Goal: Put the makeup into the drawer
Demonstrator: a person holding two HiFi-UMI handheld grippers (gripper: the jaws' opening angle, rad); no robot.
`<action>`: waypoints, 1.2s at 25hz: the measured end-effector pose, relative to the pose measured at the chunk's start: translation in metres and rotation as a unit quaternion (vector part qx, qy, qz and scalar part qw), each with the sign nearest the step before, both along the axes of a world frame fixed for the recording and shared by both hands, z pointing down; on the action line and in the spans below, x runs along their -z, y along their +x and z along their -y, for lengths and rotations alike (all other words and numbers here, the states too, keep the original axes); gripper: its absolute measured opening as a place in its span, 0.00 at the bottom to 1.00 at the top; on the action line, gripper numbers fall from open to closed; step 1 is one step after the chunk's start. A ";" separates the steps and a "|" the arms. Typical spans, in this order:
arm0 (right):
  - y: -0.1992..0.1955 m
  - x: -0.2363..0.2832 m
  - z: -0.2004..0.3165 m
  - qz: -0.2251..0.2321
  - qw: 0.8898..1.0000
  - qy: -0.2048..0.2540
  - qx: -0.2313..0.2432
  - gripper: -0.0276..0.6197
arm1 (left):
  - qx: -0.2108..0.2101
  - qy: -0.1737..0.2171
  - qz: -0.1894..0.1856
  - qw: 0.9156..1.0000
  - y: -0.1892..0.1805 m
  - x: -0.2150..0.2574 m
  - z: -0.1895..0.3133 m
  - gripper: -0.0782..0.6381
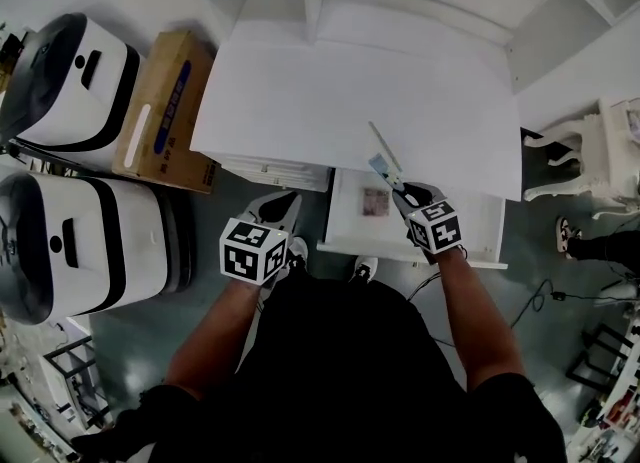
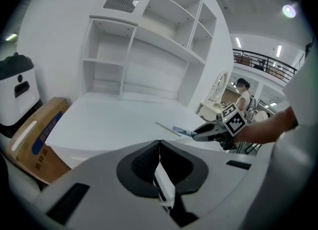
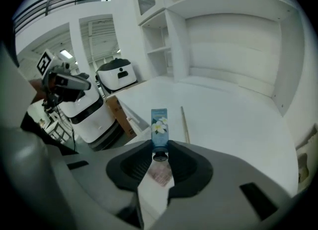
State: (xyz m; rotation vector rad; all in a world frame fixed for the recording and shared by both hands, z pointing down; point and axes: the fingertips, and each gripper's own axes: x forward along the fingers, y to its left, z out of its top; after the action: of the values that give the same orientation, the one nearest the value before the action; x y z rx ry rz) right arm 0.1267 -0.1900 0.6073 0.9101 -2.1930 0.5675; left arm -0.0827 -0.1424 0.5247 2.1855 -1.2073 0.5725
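desk point(image 1: 350, 101): smooth matt white | box point(image 1: 165, 101): brown cardboard | makeup tube point(image 3: 159, 124): glossy plastic | appliance point(image 1: 80, 241): glossy white plastic

Brightly and evenly lit from overhead by a round ceiling lamp point(image 2: 288, 10) and strip lights point(image 2: 238, 41), with a washed-out glow over the broad white matte desk point(image 1: 350, 101) and only soft shadow beneath its front edge. Strongly bowed by the wide lenses, darkening to black at the corners of both gripper views. Soft and smeared across the grey shells of the left tongs point(image 2: 159, 147) and right tongs point(image 3: 160, 147) near the lens, crisp on the small blue flower-printed tube point(image 3: 159, 122), murky over the black shirt point(image 1: 350, 371).
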 end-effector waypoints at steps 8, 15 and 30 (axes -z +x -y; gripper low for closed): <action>-0.003 -0.088 -0.059 -0.132 0.980 -0.040 0.145 0.21 | -0.027 -0.003 0.008 1.000 0.015 -0.001 -0.007 0.12; 0.004 -0.145 -0.041 -0.164 0.977 -0.067 0.116 0.21 | -0.030 -0.012 0.015 0.999 0.018 -0.004 -0.022 0.12; 0.006 -0.182 -0.043 -0.207 0.965 -0.102 0.122 0.22 | 0.003 -0.017 0.017 1.000 -0.001 -0.001 -0.040 0.12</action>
State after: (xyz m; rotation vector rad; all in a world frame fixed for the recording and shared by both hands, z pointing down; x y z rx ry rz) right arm 0.1324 -0.1467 0.7898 0.5761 -1.7950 0.4281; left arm -0.0834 -0.1022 0.5253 2.1500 -1.2133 0.6267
